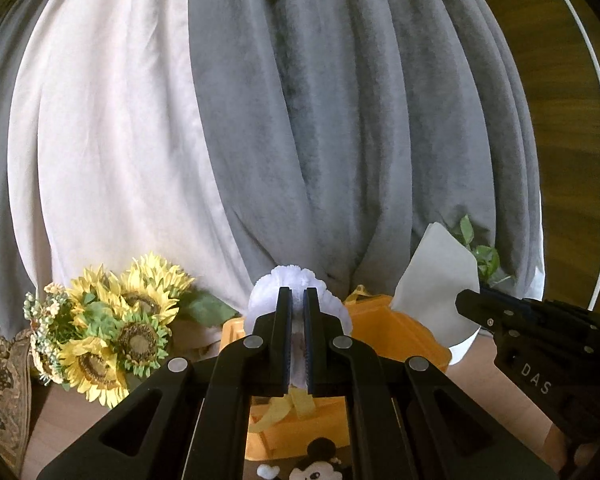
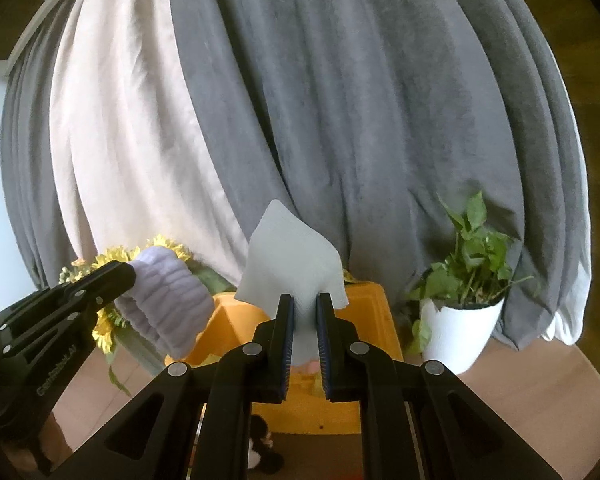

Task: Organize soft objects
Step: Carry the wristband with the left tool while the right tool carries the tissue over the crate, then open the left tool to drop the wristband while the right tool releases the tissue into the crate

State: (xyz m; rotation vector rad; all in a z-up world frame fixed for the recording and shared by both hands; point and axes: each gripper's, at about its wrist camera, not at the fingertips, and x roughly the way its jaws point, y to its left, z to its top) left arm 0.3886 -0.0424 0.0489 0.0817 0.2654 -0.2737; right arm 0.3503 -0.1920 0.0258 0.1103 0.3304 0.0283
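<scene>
Nearest the left wrist camera, a Mickey Mouse plush toy [image 1: 320,465] lies on the tabletop [image 1: 72,408] just in front of the orange bin [image 1: 396,330], which serves as landmark. Left hand-held gripper [image 1: 296,300]: jaws clenched on a fluffy white ribbed cloth [image 1: 268,292], held raised above the bin's near left part; in the right wrist view this cloth [image 2: 168,304] hangs from the left hand-held gripper [image 2: 126,274] at the bin's left edge. Right hand-held gripper [image 2: 305,304]: jaws clenched on a pale grey flat cloth [image 2: 292,256], held above the bin [image 2: 364,308] with its point upward; in the left wrist view the same cloth [image 1: 436,276] sits over the bin's right side, the right hand-held gripper [image 1: 466,304] beside it. Yellow strips [image 1: 284,408] show inside the bin. Sunflower bouquet [image 1: 112,320]: left of the bin. Potted green plant in a white pot [image 2: 460,320]: right of the bin. Grey and white curtains [image 1: 300,120]: behind the bin.
</scene>
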